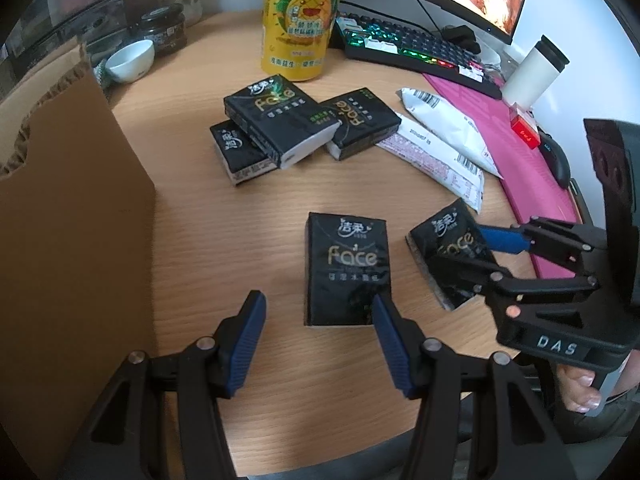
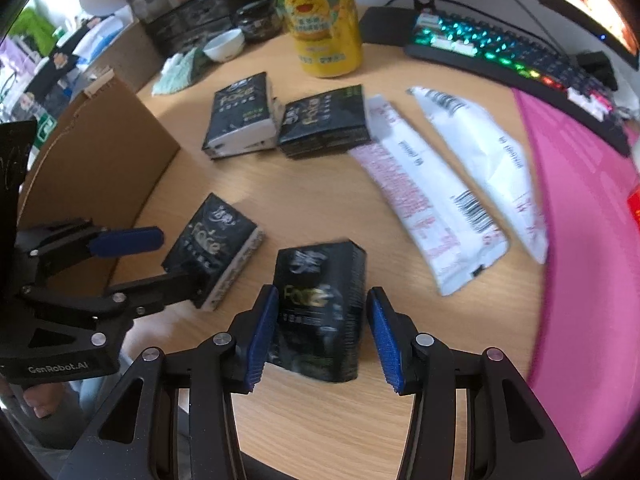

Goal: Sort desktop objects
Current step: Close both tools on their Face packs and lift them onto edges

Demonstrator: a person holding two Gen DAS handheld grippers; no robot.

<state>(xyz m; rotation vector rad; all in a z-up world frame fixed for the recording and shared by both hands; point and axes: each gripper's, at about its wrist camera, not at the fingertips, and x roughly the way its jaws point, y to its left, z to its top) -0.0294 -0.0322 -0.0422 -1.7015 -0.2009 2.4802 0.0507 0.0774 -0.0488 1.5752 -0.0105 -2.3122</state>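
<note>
Wooden desk (image 1: 248,216): five black "Face" tissue packs. Three are clustered near the yellow pineapple can (image 1: 302,20), one of them lying across another. A fourth tissue pack (image 1: 347,268) lies flat just ahead of the left gripper (image 1: 318,340), whose jaws stand wide and empty. The fifth tissue pack (image 2: 320,304) sits between the right gripper (image 2: 322,332) pads, jaws part open, no pad pressing it. Two white sachets (image 2: 432,200) beside a pink mat (image 2: 592,240); cardboard box (image 1: 72,208) at left.

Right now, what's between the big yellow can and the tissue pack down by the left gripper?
In the left wrist view, a pile of black tissue packs lies between the yellow can and the near tissue pack; otherwise bare desk.
</note>
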